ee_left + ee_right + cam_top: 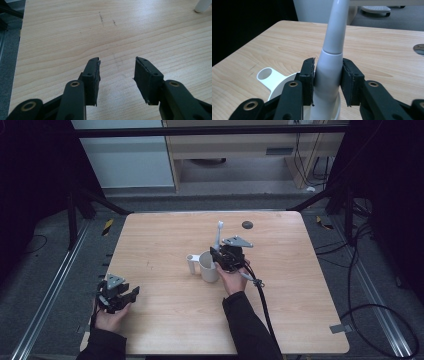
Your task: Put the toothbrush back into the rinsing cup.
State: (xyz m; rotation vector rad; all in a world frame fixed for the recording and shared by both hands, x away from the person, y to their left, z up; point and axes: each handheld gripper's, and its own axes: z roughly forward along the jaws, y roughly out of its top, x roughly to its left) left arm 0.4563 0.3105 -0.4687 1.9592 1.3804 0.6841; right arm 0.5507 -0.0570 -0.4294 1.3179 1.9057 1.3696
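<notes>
Black jaws of the right gripper (328,80) are squeezing the white toothbrush (332,55) standing in the cup (208,266) mid-table. If they are letting go crookedly, it could tip the cup over. Left gripper (117,75) is sitting open, holding nothing.

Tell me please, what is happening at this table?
A person works with a gripper in each hand. The right gripper has its jaws around a white electric toothbrush standing upright in a white cup near the middle of the wooden table. The left gripper rests open near the table's left edge, holding nothing.
</notes>
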